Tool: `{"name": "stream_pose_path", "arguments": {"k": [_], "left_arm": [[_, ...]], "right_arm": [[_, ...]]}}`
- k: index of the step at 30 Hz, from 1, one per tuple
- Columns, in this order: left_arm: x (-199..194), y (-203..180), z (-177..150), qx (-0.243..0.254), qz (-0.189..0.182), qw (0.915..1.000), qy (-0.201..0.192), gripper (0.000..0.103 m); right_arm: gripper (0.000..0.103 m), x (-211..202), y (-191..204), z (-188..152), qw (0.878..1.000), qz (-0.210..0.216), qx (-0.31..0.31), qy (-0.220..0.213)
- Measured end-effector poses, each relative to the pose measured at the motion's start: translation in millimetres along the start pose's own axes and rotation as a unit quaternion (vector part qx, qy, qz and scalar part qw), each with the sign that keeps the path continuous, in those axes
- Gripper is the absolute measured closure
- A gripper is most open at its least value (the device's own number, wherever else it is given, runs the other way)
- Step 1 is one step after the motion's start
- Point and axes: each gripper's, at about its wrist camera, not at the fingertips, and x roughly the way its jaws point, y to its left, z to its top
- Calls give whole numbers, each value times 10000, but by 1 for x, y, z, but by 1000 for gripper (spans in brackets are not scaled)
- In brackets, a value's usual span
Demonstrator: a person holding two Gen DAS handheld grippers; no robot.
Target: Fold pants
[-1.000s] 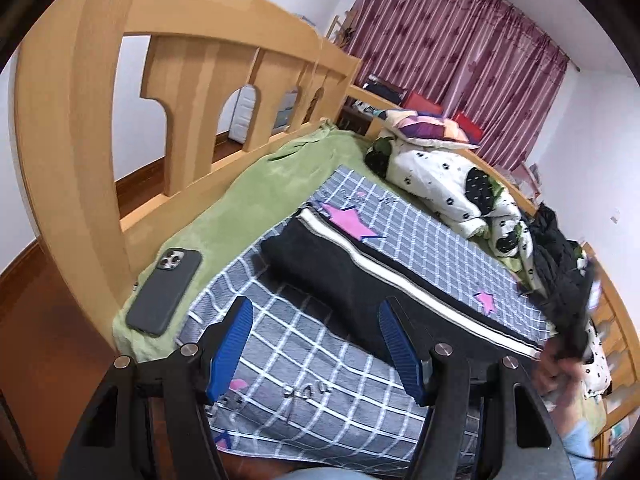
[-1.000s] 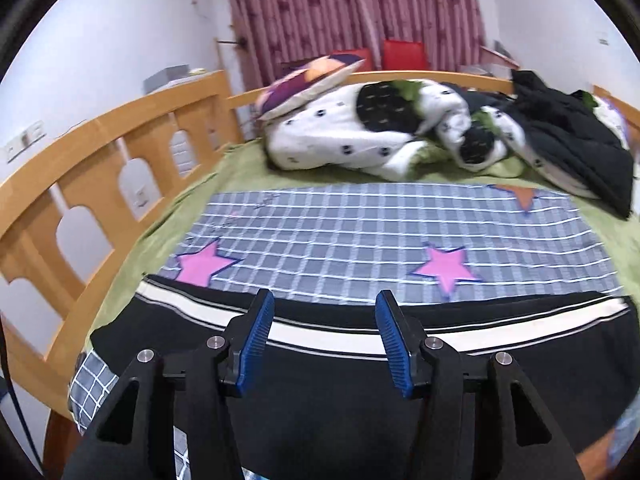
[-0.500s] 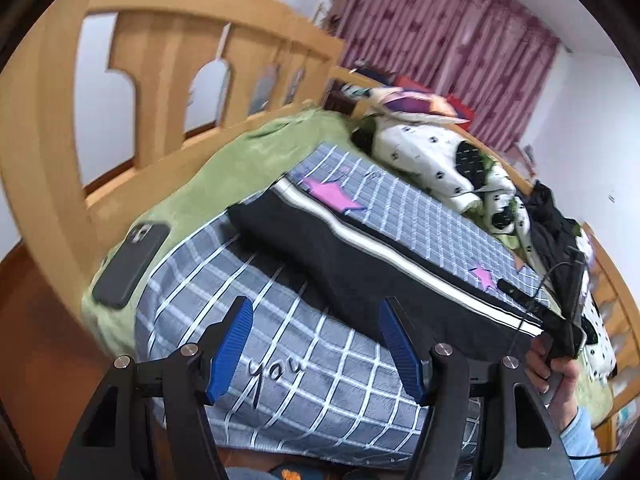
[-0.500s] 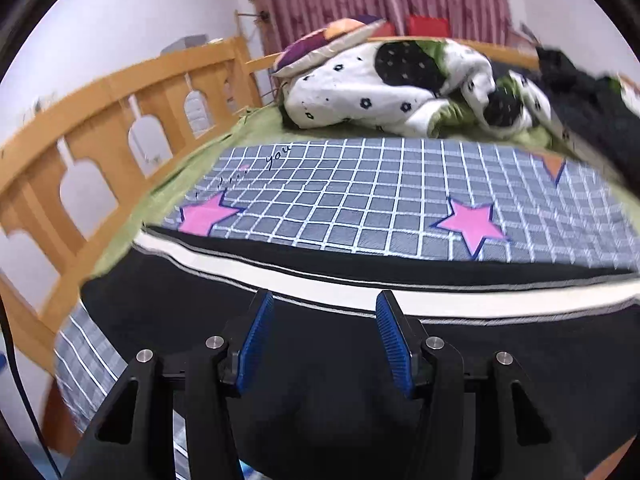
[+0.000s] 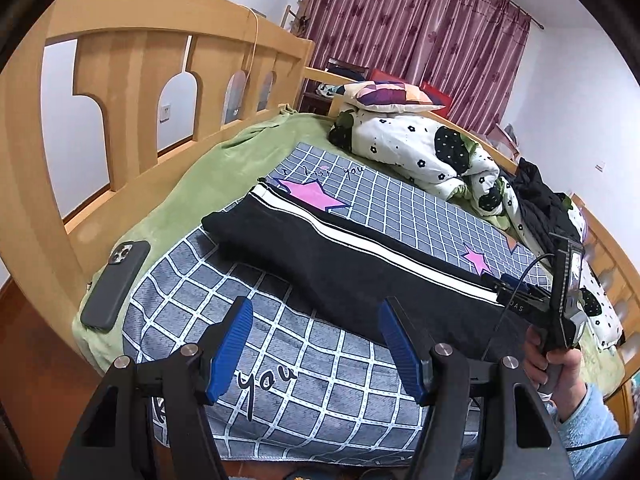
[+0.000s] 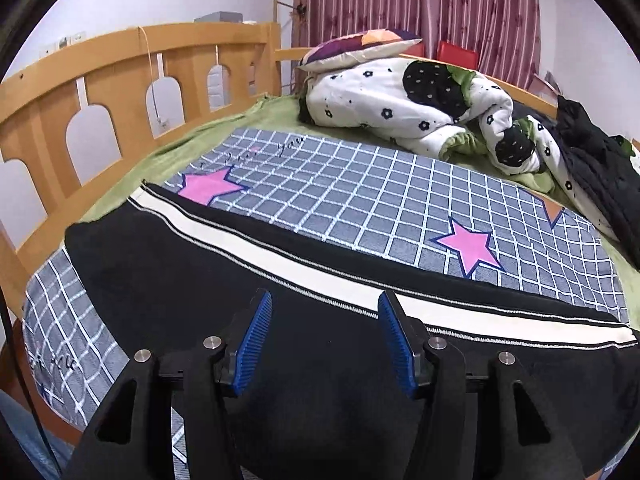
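Black pants (image 5: 352, 268) with a white side stripe lie flat lengthwise across the grey checked blanket (image 5: 304, 364) on the bed. They also fill the near part of the right wrist view (image 6: 256, 272). My left gripper (image 5: 316, 344) is open and empty, above the blanket's near edge, short of the pants. My right gripper (image 6: 324, 336) is open and empty, just above the black cloth near the stripe. In the left wrist view the right gripper (image 5: 516, 292) shows at the pants' right end, held in a hand.
A dark phone (image 5: 116, 280) lies on the green sheet at the bed's left corner. A wooden bed rail (image 5: 132, 92) runs along the left. A white flowered quilt (image 6: 404, 108), a pillow (image 6: 360, 48) and dark clothes (image 6: 596, 176) are piled at the far side.
My left gripper has pulled back and turned right, so the pants sit farther off. My right gripper has moved in over the pants. Both stay open.
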Motion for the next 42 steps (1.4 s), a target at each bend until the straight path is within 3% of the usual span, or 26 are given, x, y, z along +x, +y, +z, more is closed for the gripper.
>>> {"name": "stream_pose_path", "arguments": {"k": [18,26,28,31,33,36,42], "left_arm": [[3,14,1,-126,-81,9999,28,39],[10,17,1,155,97,9998,102,39],[12,23,1,180,297,9993,161,39],[9,32,3,202,499,9985,-61,39],[13,34,7,40,365,9992,-133,39],[40,25,15,-96,151,9996,198,37],[128,36,9,-881,-482,9927,669,32]], "right_arm": [[49,21,-6,-12,9986,-414,211,252],[49,12,-21,-6,9978,-351,521,209],[49,8,-28,-4,9974,-328,630,138],[49,1,-40,-2,9954,-409,868,1],[49,-2,-51,-1,9933,-341,1102,-6],[48,-4,-65,-2,9896,-347,1398,-13],[48,0,-85,-4,9824,-182,1851,156]]}}
